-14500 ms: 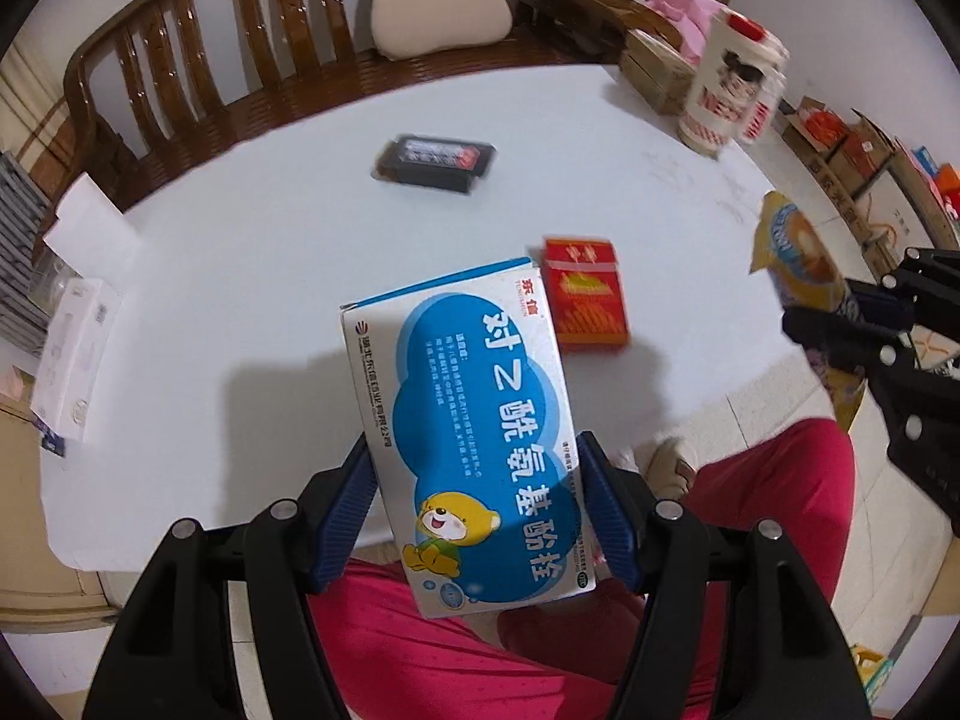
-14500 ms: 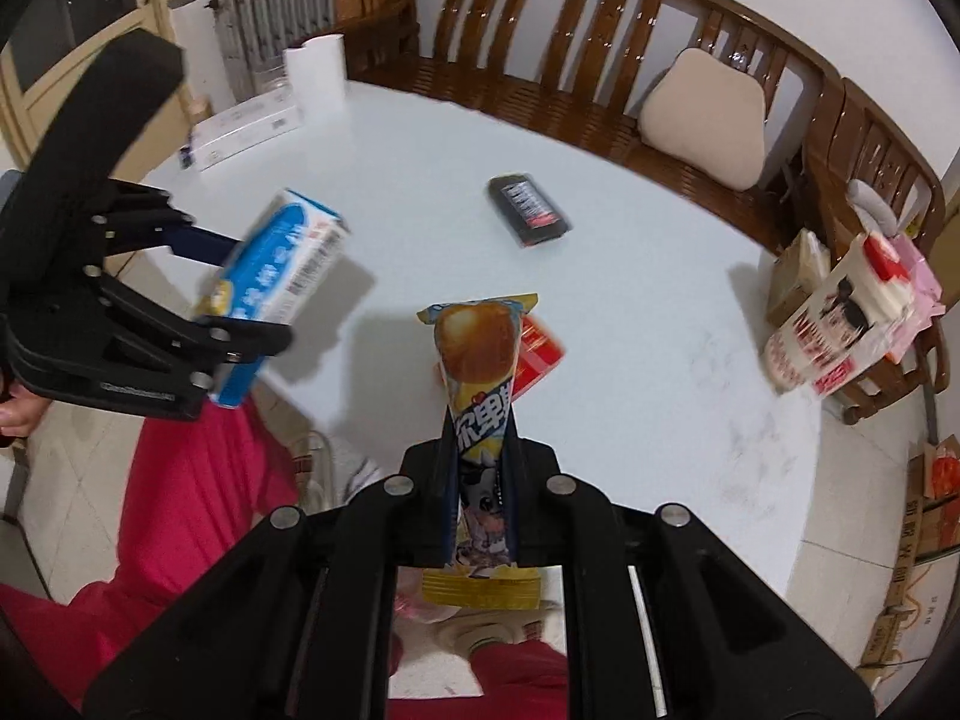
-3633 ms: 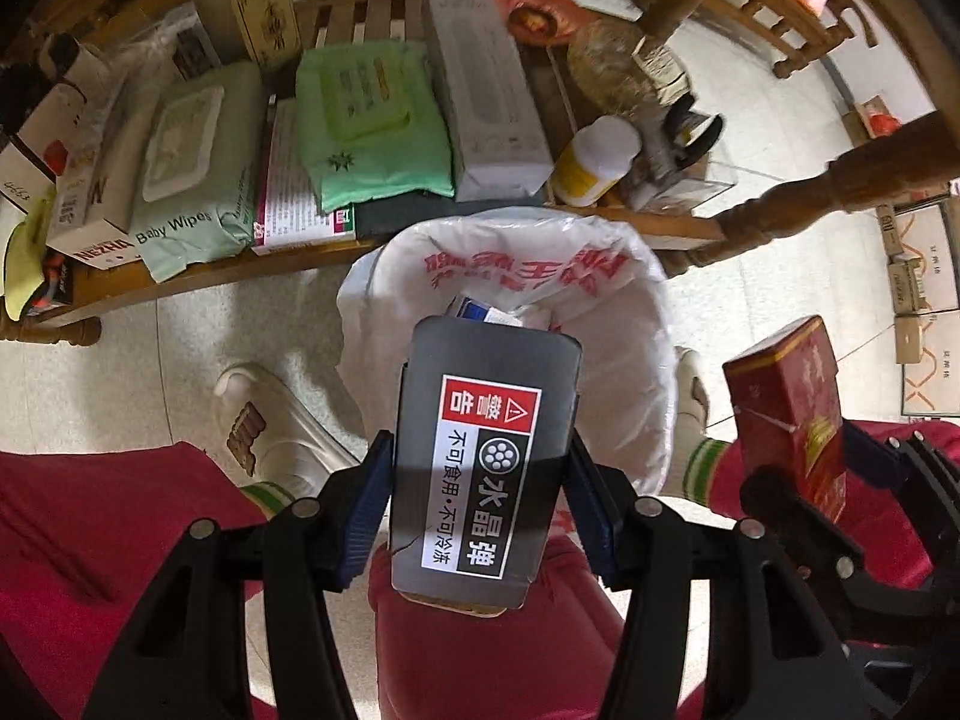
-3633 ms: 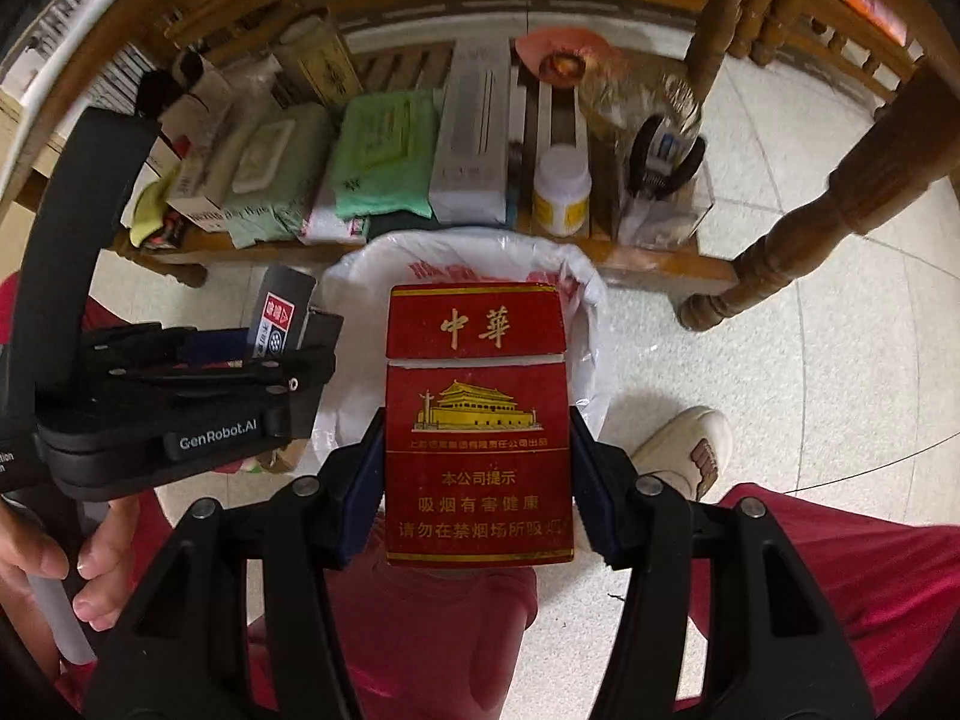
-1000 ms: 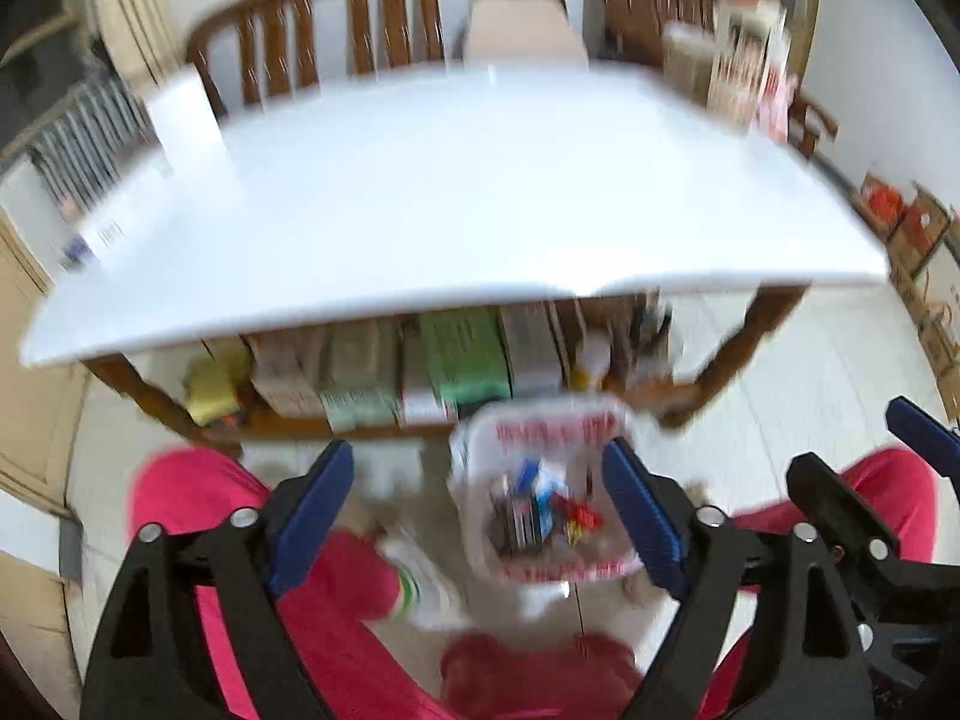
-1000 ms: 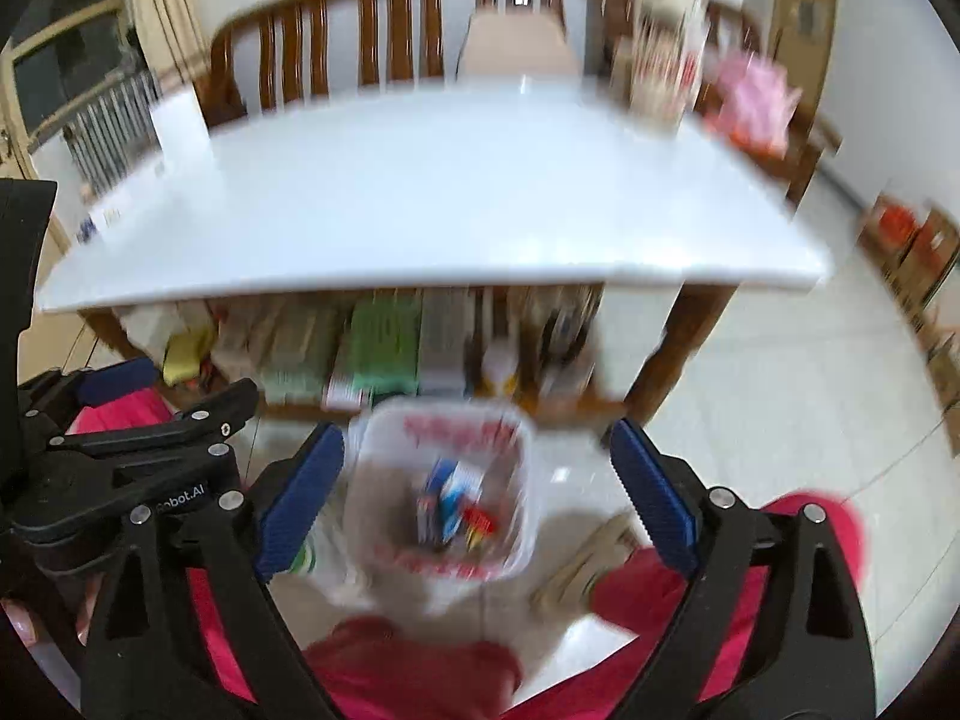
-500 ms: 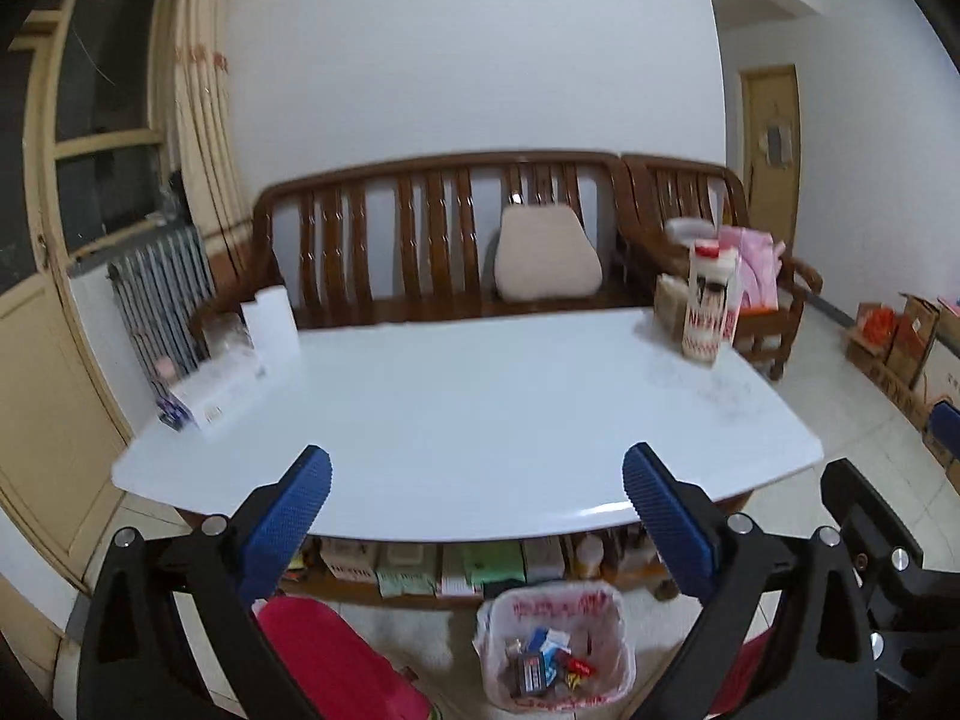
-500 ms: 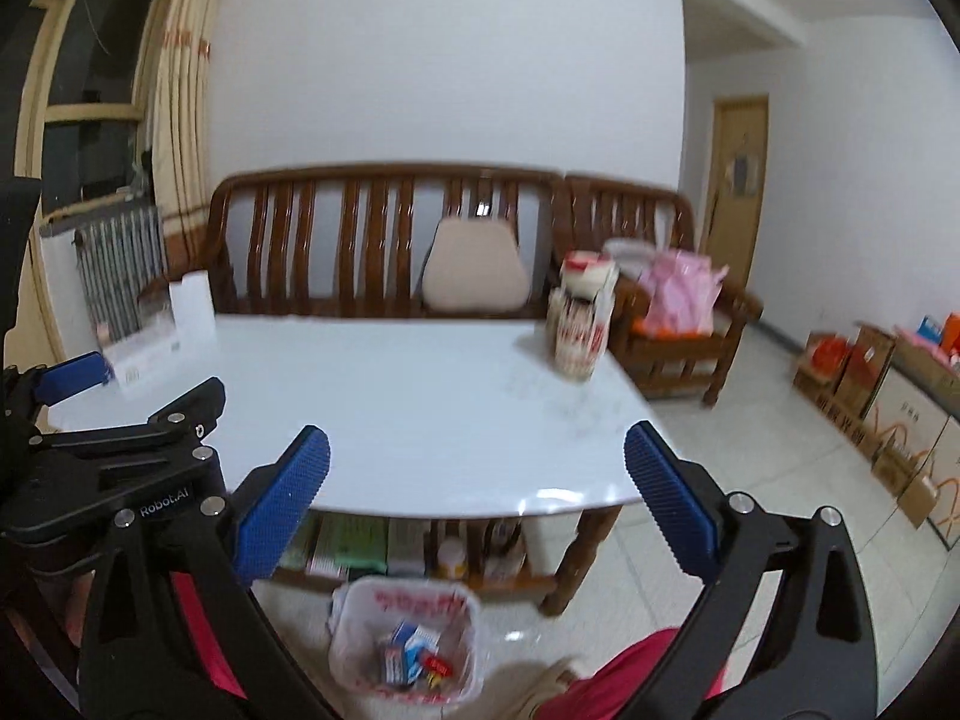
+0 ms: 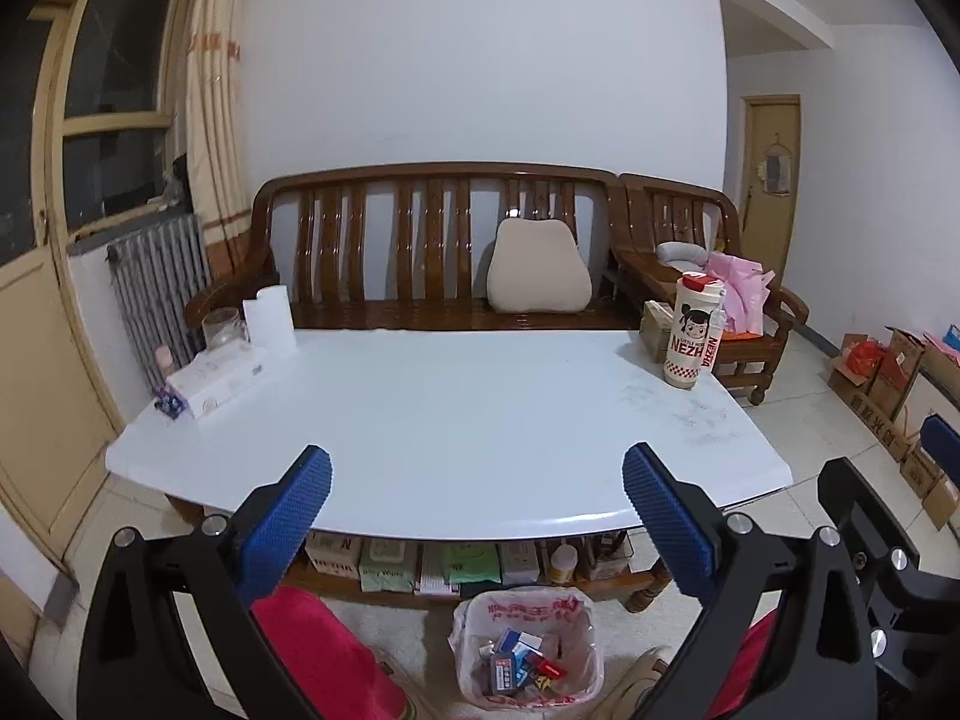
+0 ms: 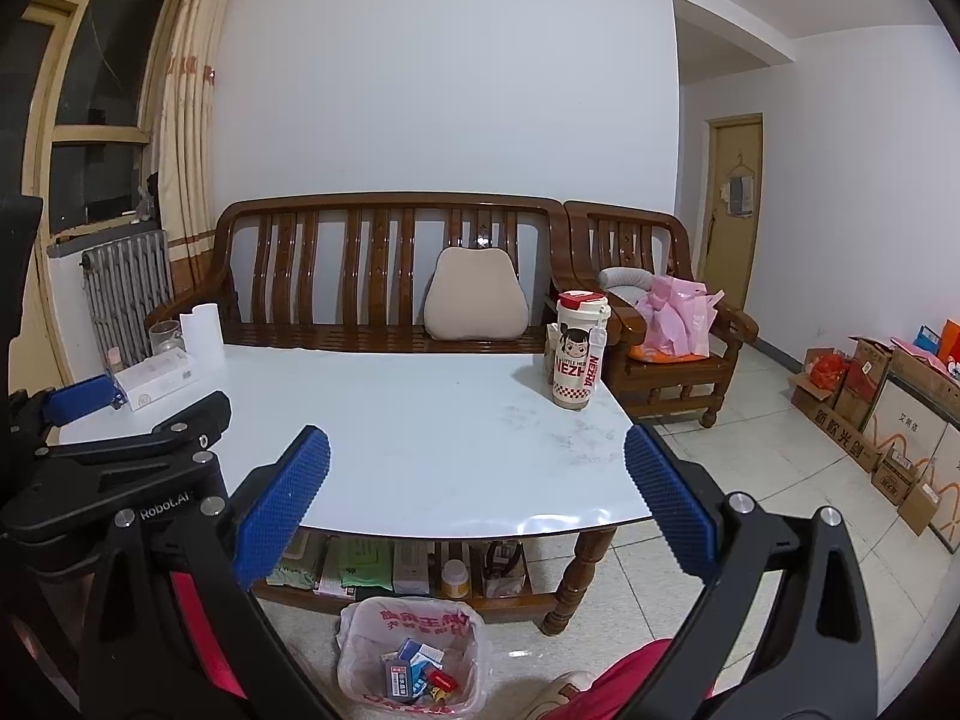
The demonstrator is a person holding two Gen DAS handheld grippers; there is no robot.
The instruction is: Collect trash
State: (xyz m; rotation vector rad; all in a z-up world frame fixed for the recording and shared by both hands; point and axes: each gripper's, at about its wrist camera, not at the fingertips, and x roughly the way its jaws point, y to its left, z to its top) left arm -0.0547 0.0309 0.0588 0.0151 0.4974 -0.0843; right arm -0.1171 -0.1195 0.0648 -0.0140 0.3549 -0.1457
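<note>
Both my grippers are spread wide with nothing between them: my left fingers (image 9: 297, 507) frame the near edge of the white table (image 9: 456, 420), and my right fingers (image 10: 288, 495) do the same from further right. The trash bin (image 9: 527, 657), lined with a white bag, stands on the floor in front of the table's lower shelf (image 9: 432, 567), and the collected boxes and wrappers (image 9: 519, 669) lie inside it. On the table stand a tall NEZHA cup (image 9: 690, 333) at the far right, and a white box (image 9: 213, 378), a paper roll (image 9: 269, 321) and a glass jar (image 9: 223, 327) at the far left. A wooden bench (image 9: 432, 252) with a beige cushion (image 9: 537, 273) stands behind. The right view alone shows my left gripper (image 10: 129, 420) from the side and more of the cardboard boxes (image 10: 888, 420) along the wall. Half a second ago the scene looked nearly the same; 3.6 seconds ago I held a black pack and a red carton over the bin.
</note>
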